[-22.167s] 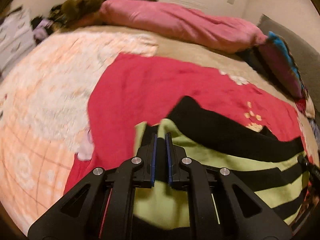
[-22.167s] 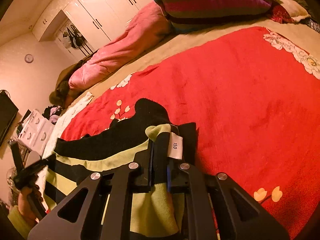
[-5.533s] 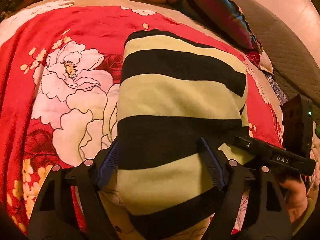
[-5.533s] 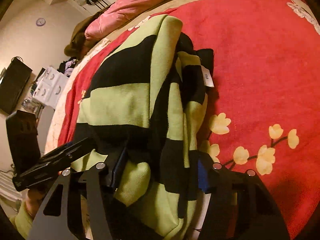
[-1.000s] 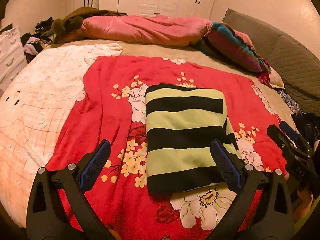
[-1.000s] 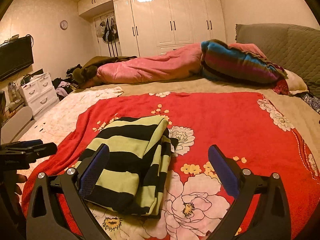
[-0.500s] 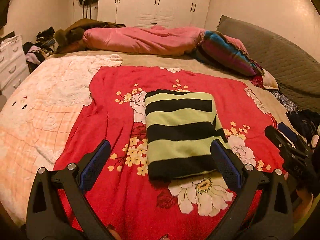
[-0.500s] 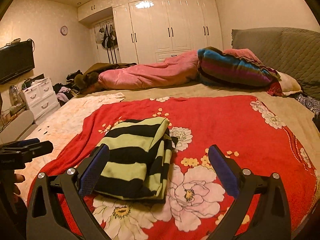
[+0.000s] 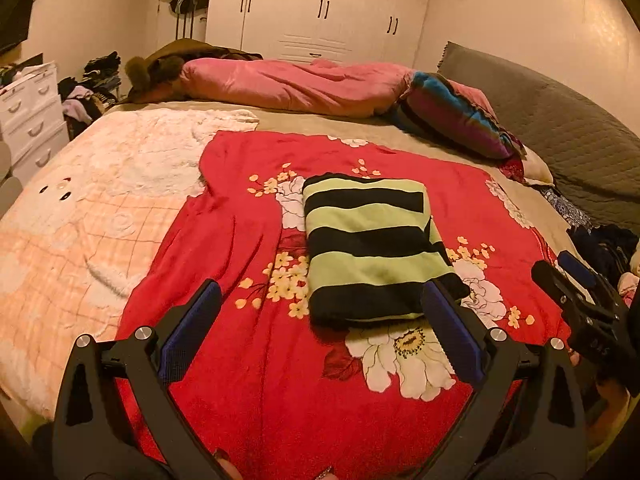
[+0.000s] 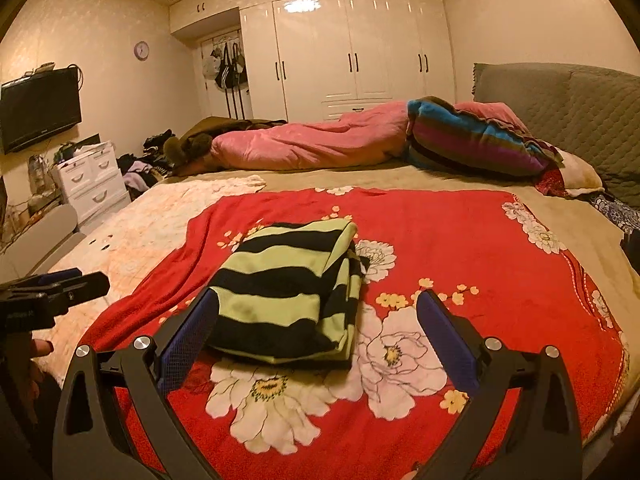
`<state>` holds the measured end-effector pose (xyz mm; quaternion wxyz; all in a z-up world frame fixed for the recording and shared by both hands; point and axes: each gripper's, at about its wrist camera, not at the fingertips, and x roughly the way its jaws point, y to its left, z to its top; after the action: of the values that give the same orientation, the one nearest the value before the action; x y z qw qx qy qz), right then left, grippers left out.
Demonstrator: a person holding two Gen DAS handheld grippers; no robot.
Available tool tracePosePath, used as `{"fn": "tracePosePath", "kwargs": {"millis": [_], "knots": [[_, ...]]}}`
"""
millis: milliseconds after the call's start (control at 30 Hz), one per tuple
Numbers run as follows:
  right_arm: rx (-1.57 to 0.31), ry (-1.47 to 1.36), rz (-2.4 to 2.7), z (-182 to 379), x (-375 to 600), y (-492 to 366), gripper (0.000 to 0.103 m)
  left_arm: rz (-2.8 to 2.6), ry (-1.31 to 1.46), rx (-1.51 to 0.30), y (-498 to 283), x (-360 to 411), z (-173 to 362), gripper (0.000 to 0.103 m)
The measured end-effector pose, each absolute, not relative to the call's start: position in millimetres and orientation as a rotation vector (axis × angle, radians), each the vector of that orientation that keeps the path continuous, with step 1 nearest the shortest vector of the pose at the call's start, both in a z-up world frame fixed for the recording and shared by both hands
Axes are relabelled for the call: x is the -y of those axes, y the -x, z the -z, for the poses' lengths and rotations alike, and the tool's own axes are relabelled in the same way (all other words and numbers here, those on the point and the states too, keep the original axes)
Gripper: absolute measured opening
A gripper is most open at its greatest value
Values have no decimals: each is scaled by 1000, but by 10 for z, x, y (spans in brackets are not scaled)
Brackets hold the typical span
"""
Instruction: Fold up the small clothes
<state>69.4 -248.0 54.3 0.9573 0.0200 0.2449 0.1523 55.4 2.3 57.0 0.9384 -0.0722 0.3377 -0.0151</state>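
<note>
Striped sweater [image 9: 372, 244] sits folded into a neat rectangle mid-frame on the red floral blanket [image 9: 248, 216], green and black bands showing. Left gripper [image 9: 320, 316] hangs low in the frame, jaws spread wide, holding nothing. Right gripper [image 10: 316, 320] is the same, wide apart and empty, sweater just beyond its fingertips.

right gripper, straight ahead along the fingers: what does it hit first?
Probably the red floral blanket, just right of the folded striped garment. The right gripper is open and aims slightly downward; its left finger could graze the garment's near corner. Depth is unclear.
</note>
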Motion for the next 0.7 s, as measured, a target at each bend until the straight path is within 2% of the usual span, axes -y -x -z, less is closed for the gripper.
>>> {"fn": "tracePosePath", "kwargs": {"millis": [700], "knots": [[-720, -3, -288, -211, 2249, -547, 99, 26, 158, -835, -459, -111, -188, 94]]}}
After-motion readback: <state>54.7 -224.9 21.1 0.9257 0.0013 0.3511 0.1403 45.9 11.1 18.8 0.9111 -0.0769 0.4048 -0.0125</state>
